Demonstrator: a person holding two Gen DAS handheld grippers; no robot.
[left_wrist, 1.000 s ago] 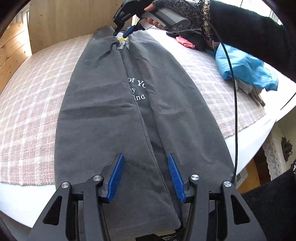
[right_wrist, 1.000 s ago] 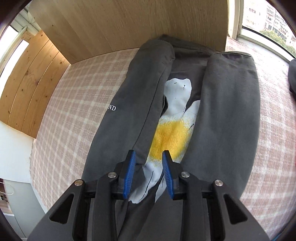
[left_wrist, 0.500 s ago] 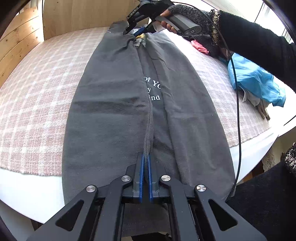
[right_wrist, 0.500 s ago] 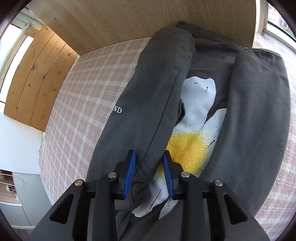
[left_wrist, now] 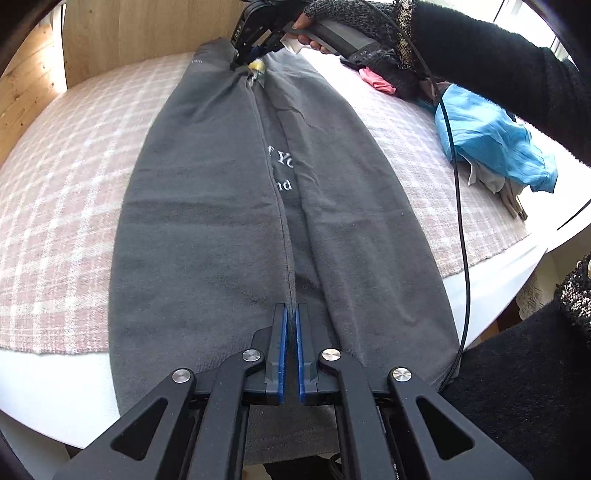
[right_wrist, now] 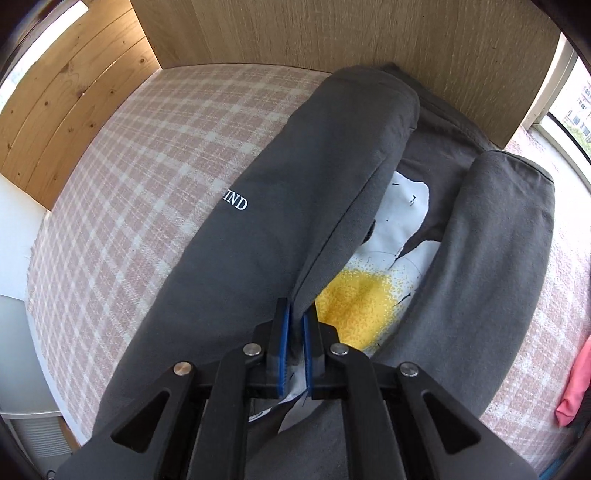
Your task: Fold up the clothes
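Observation:
A dark grey sweatshirt [left_wrist: 207, 221] lies lengthwise on the plaid cloth, both sides folded in toward the middle, white lettering showing in the gap. My left gripper [left_wrist: 291, 314] is shut on the inner edge of the left flap near the hem at the table's front. At the far end my right gripper [left_wrist: 243, 62], held by a gloved hand [left_wrist: 354, 18], pinches the same flap. In the right wrist view the right gripper [right_wrist: 298, 317] is shut on that flap's edge [right_wrist: 332, 236], beside a white and yellow print [right_wrist: 354, 302].
A pink plaid cloth [left_wrist: 66, 155] covers the white table [left_wrist: 55, 384]. A blue garment [left_wrist: 491, 144] and a pink one [left_wrist: 376, 79] lie at the right. A black cable [left_wrist: 460, 221] hangs over the right edge. Wooden panels [right_wrist: 258, 33] stand behind the table.
My left gripper went from open to shut on the left flap's edge near the hem. The right gripper closed from a narrow gap onto the flap's edge at the far end.

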